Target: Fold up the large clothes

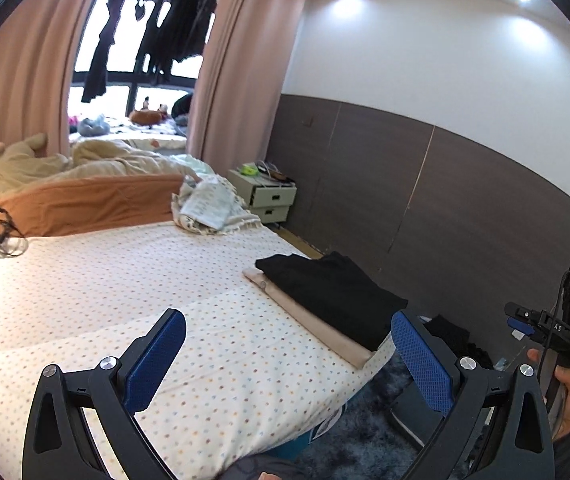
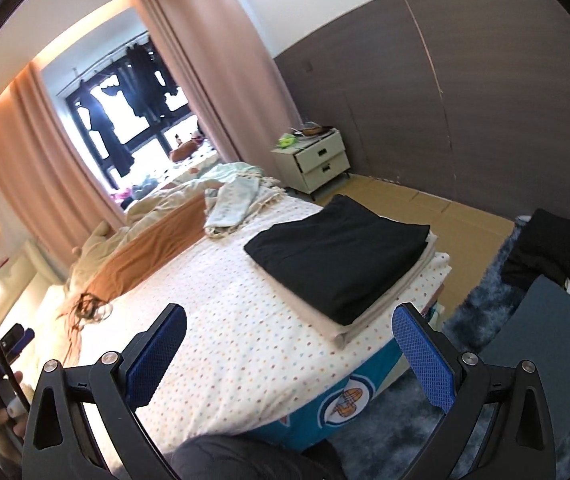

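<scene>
Both grippers, left gripper (image 1: 288, 354) and right gripper (image 2: 289, 350), jaws wide, empty. Folded black garment (image 2: 339, 254) atop beige garment (image 2: 331, 326), beyond right jaw, long axis along bed (image 2: 245, 344) edge; bare sheet between jaws.

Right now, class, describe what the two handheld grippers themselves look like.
Each gripper, left and right, has a black frame with silver screws and two fingers faced with blue textured pads. The right one, seen from the left camera, carries a black cable and white lettering "AS".
</scene>
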Demonstrator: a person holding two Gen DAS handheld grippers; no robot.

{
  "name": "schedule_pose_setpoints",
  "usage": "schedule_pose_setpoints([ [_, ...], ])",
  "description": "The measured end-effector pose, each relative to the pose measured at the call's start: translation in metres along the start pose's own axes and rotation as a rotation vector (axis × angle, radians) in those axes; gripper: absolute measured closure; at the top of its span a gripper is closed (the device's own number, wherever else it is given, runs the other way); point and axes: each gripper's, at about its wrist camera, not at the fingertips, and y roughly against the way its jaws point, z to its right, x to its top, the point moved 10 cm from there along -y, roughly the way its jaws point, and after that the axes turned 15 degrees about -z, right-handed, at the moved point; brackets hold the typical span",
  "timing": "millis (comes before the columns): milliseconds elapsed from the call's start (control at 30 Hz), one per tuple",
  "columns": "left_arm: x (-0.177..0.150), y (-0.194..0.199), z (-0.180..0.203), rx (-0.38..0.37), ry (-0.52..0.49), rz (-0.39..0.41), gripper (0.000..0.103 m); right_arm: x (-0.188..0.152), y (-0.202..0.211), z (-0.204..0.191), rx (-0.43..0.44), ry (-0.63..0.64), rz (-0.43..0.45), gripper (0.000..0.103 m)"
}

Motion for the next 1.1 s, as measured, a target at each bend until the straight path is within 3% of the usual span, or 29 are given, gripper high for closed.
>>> schedule_pose_setpoints([
  [500,-0.098,0.086,-0.002,0.125,-0.009,0.098,0.0,-0.085,0.031,-0.04,0.013,0.115,0.016,0.0],
  [867,-0.161,0.114,-0.002,0.252,-0.046,0.16,0.0,-0.142,0.034,-0.058,0.083,0.143,0.006,0.0],
  [1100,-0.193,0.125,-0.008,0.297,-0.026,0.163,0.0,-0.167,0.032,-0.069,0.037,0.187,0.034,0.0],
])
